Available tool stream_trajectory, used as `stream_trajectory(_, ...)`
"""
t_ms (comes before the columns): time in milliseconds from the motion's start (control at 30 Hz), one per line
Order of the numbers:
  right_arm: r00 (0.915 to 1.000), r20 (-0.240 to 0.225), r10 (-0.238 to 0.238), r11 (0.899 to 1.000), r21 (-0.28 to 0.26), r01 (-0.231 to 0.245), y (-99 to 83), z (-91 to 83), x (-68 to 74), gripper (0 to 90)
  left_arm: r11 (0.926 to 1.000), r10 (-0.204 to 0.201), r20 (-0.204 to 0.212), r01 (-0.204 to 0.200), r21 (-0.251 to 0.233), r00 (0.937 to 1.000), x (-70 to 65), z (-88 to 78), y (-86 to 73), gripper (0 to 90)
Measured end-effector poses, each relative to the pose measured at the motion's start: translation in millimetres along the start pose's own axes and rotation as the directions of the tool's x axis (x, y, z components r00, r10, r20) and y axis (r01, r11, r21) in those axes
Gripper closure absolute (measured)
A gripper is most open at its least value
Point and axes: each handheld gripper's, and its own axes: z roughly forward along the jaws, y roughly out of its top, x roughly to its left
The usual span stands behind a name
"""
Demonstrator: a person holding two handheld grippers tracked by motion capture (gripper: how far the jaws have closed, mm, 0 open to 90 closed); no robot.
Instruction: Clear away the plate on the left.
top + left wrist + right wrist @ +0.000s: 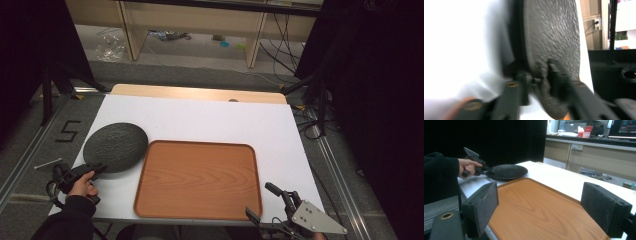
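- So the left gripper [101, 169] has its jaws clamped on the near rim of the dark plate [115, 147], one jaw on top of the rim and one under it.
- In the left gripper view it's pretty blurry, but you can make out the plate's [554, 42] rough, pebbly surface running up between the two black jaws, pinched right at the edge.
- The plate sits at the left side of the white table [200, 117], just beside the wooden tray [197, 180]. Its right edge looks like it's touching or just barely overlapping the tray's upper left corner; can't tell which.
- From the right gripper view, the plate [507, 171] looks a bit lifted at the gripped side, with the left hand [467, 166] wrapped around the gripper's handle.
- The right gripper [270, 202] hangs at the near right corner of the tray, jaws spread wide apart with nothing in them.
- In that gripper's own camera, both black pads [485, 203] stand far apart, framing the bare tray [536, 212].
- The tray has nothing on it and lies flat at the near middle of the table.
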Motion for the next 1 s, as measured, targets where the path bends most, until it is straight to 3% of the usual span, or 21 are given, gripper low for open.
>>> stream_trajectory(33, 1.0000, -0.001, 0.000, 1.000, 0.004, 0.001, 0.1, -0.3, 0.1, 15.6, 0.9998, 0.014, 0.021, -0.013, -0.012, 0.9997, -2.2, -1.7, 0.6, 78.2)
stream_trajectory(100, 0.9997, -0.021, 0.009, 1.000, 0.023, -0.008, 0.6, -1.1, 0.8, 15.6, 0.9991, 0.037, 0.023, -0.036, -0.022, 0.9991, -6.4, -3.4, 1.5, 80.1)
stream_trajectory(200, 0.9999, -0.011, 0.006, 1.000, 0.025, -0.006, 0.4, -1.4, 0.5, 15.7, 0.9995, 0.010, 0.037, -0.009, -0.030, 0.9993, -5.3, -5.1, 3.4, 81.7)
stream_trajectory(300, 1.0000, -0.006, -0.002, 1.000, 0.010, 0.002, 0.3, -1.0, -0.2, 15.7, 0.9986, 0.010, 0.041, -0.008, -0.052, 0.9991, -4.4, -7.3, 6.7, 82.6)
stream_trajectory(367, 1.0000, 0.001, 0.001, 1.000, 0.002, -0.001, -0.1, -0.2, 0.0, 15.7, 0.9980, 0.004, 0.026, -0.003, -0.063, 0.9997, -4.4, -8.9, 8.0, 83.3)
stream_trajectory(400, 1.0000, -0.004, 0.000, 1.000, 0.008, 0.000, 0.1, -0.5, -0.1, 15.7, 0.9976, -0.005, 0.045, 0.008, -0.069, 0.9990, -3.1, -9.8, 9.1, 84.0)
stream_trajectory(467, 0.9997, -0.020, 0.015, 0.999, 0.030, -0.015, 0.4, -1.5, 1.3, 15.7, 0.9970, 0.016, 0.054, -0.012, -0.076, 0.9984, -4.1, -10.3, 10.6, 85.4)
stream_trajectory(533, 0.9997, -0.020, 0.014, 1.000, 0.029, -0.013, 0.7, -1.9, 1.4, 15.7, 0.9954, 0.049, 0.035, -0.046, -0.085, 0.9982, -8.7, -10.5, 11.1, 85.6)
stream_trajectory(767, 0.9999, -0.014, -0.007, 1.000, 0.014, 0.007, 0.9, -1.3, -0.1, 15.8, 0.9935, 0.044, 0.046, -0.039, -0.107, 0.9980, -8.5, -12.2, 13.6, 85.8)
stream_trajectory(800, 0.9997, -0.018, 0.015, 0.999, 0.032, -0.014, 0.7, -2.0, 1.2, 15.8, 0.9930, 0.046, 0.038, -0.041, -0.111, 0.9982, -8.9, -12.8, 14.3, 85.9)
stream_trajectory(967, 0.9999, -0.014, -0.009, 1.000, 0.014, 0.009, 1.1, -1.1, 0.0, 15.8, 0.9930, 0.022, 0.042, -0.017, -0.117, 0.9989, -7.7, -14.7, 16.5, 85.6)
stream_trajectory(1000, 0.9998, -0.017, 0.011, 1.000, 0.029, -0.011, 0.5, -1.5, 1.1, 15.8, 0.9928, 0.018, 0.042, -0.013, -0.119, 0.9990, -7.6, -15.0, 16.6, 85.6)
